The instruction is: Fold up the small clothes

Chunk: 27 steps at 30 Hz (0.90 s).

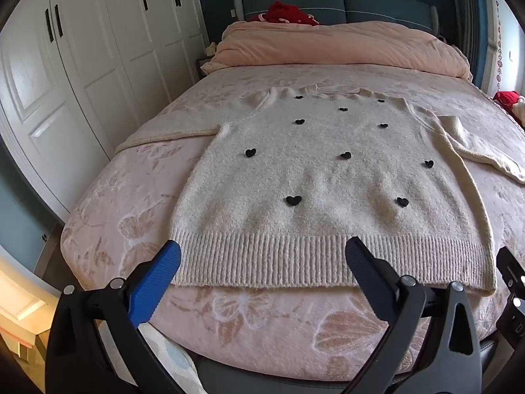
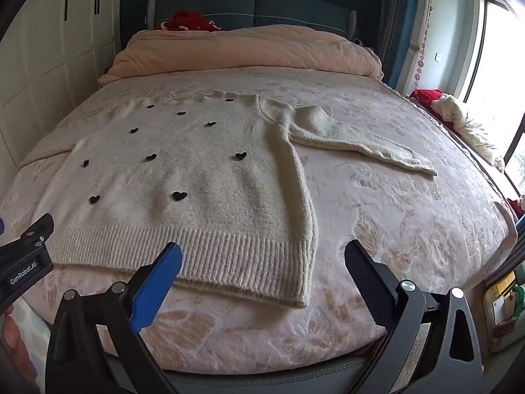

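Observation:
A cream knit sweater (image 1: 328, 177) with small black hearts lies flat, front up, on the bed, its ribbed hem (image 1: 328, 259) toward me. It also shows in the right wrist view (image 2: 197, 177). Its right sleeve (image 2: 361, 144) stretches out to the right; the left sleeve (image 1: 170, 134) lies out to the left. My left gripper (image 1: 262, 256) is open and empty, just above the hem's left half. My right gripper (image 2: 262, 256) is open and empty over the hem's right corner (image 2: 295, 282).
The bed has a pink floral blanket (image 1: 131, 197), with a folded peach duvet (image 1: 328, 46) and a red item (image 1: 282, 11) at the headboard. White wardrobes (image 1: 82, 65) stand at the left. Bundled cloth (image 2: 466, 121) lies by the window at the right.

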Each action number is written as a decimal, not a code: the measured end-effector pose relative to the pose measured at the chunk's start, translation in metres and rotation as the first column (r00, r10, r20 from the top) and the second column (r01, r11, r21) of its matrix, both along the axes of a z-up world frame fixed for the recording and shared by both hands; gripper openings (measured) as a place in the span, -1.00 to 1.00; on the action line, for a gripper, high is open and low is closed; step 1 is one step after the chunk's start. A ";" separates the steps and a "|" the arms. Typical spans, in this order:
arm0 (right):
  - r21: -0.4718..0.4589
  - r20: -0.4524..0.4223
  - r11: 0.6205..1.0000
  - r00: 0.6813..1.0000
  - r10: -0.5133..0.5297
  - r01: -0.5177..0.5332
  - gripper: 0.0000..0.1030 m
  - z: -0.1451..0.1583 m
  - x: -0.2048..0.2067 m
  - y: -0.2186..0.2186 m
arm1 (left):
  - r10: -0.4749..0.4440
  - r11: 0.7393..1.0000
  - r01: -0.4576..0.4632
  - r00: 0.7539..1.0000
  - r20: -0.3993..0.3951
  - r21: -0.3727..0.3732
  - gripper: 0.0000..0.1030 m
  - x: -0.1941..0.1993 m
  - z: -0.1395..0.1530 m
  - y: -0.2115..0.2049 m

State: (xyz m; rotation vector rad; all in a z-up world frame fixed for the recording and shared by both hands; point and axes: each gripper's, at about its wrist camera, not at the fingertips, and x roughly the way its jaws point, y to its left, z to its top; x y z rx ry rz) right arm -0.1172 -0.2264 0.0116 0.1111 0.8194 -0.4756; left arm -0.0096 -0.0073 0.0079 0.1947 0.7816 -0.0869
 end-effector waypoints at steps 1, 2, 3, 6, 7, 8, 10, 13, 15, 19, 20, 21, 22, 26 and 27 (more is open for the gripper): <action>0.011 -0.001 1.000 1.000 0.005 -0.005 0.90 0.001 -0.002 -0.009 | 0.000 1.000 0.000 1.000 -0.002 0.002 0.90 0.001 0.000 0.000; 0.011 0.000 1.000 1.000 0.005 -0.005 0.90 0.002 -0.002 -0.009 | 0.001 1.000 -0.001 1.000 -0.003 0.003 0.90 0.000 -0.001 0.000; 0.011 0.001 1.000 1.000 0.005 -0.005 0.90 0.002 -0.001 -0.008 | -0.001 1.000 0.001 1.000 -0.003 0.002 0.90 -0.001 0.000 -0.001; 0.012 0.002 1.000 1.000 0.005 -0.005 0.90 0.003 -0.002 -0.008 | -0.001 1.000 0.001 1.000 -0.003 0.002 0.90 -0.001 0.000 -0.001; 0.013 0.002 1.000 1.000 0.007 -0.007 0.90 0.003 -0.002 -0.008 | 0.001 1.000 -0.001 1.000 -0.004 0.002 0.90 -0.001 0.000 -0.001; 0.015 0.005 1.000 1.000 0.007 -0.007 0.90 0.004 -0.002 -0.008 | 0.002 1.000 -0.002 1.000 -0.004 0.001 0.90 -0.001 0.000 0.000; 0.015 0.006 1.000 1.000 0.009 -0.009 0.90 0.005 -0.002 -0.007 | 0.003 1.000 -0.003 1.000 -0.004 -0.001 0.90 -0.002 0.000 0.000; 0.016 0.006 1.000 1.000 0.006 -0.007 0.90 0.005 -0.003 -0.007 | 0.005 1.000 -0.005 1.000 -0.002 0.001 0.90 -0.003 0.000 0.000; 0.016 0.008 1.000 1.000 0.007 -0.007 0.90 0.004 -0.003 -0.007 | 0.002 1.000 -0.002 1.000 -0.003 0.000 0.90 -0.002 0.001 0.000; 0.018 0.009 1.000 1.000 0.009 -0.009 0.90 0.004 -0.003 -0.007 | 0.003 1.000 -0.003 1.000 -0.003 0.002 0.90 -0.003 0.001 0.000; 0.018 0.009 1.000 1.000 0.009 -0.009 0.90 0.005 -0.003 -0.006 | 0.003 1.000 -0.003 1.000 -0.002 0.002 0.90 -0.003 0.001 0.001; 0.017 0.010 1.000 1.000 0.009 -0.009 0.90 0.005 -0.003 -0.006 | 0.002 1.000 -0.002 1.000 -0.004 0.001 0.90 -0.003 0.001 0.000; 0.017 0.011 1.000 1.000 0.009 -0.009 0.90 0.006 -0.003 -0.006 | 0.001 1.000 -0.001 1.000 -0.004 0.002 0.90 -0.003 0.001 0.000; 0.019 0.012 1.000 1.000 0.009 -0.009 0.90 0.007 -0.004 -0.006 | 0.001 1.000 -0.001 1.000 -0.002 0.003 0.90 -0.004 0.002 -0.001; 0.019 0.013 1.000 1.000 0.009 -0.009 0.90 0.006 -0.004 -0.006 | 0.001 1.000 -0.001 1.000 -0.003 0.003 0.90 -0.004 0.002 -0.001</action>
